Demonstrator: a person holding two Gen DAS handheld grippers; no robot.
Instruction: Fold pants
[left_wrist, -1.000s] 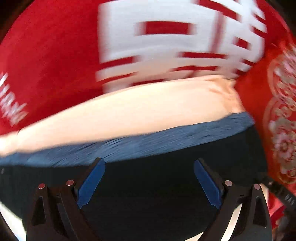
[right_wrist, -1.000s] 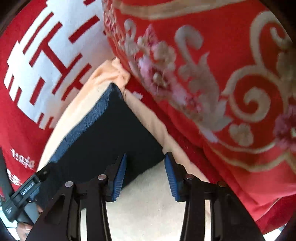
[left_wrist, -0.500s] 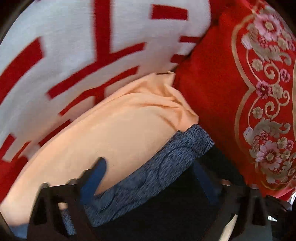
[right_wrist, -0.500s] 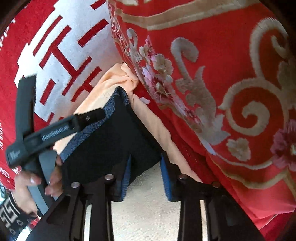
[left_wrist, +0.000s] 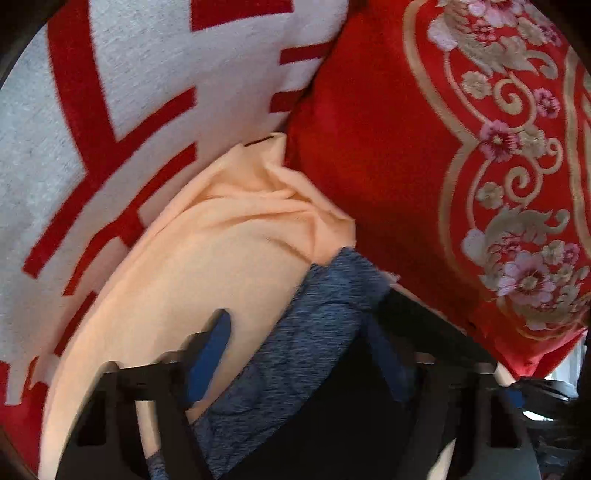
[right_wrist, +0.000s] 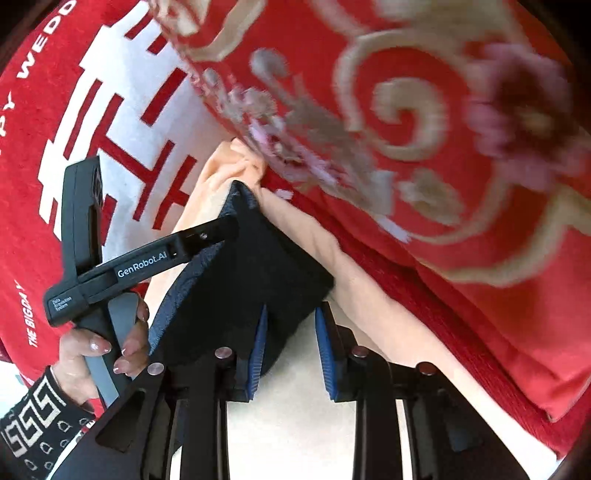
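Observation:
The folded dark navy pants (right_wrist: 236, 280) with a heathered blue waistband (left_wrist: 295, 350) lie on top of a peach folded garment (left_wrist: 207, 258). My left gripper (left_wrist: 299, 358) is open, its blue fingers astride the waistband edge; it also shows in the right wrist view (right_wrist: 221, 229) reaching onto the pants. My right gripper (right_wrist: 290, 343) is open, with the near corner of the pants between its blue pads (right_wrist: 258, 347), which stand apart from the cloth on the right side.
A red embroidered cushion (left_wrist: 461, 166) presses against the far right side of the stack (right_wrist: 424, 129). A red and white blanket (left_wrist: 110, 110) covers the surface to the left. A pale surface (right_wrist: 295, 424) lies below the right gripper.
The left gripper swung round and moved in over the waistband end of the pants. The right gripper's fingers narrowed around the pants corner and stayed in place.

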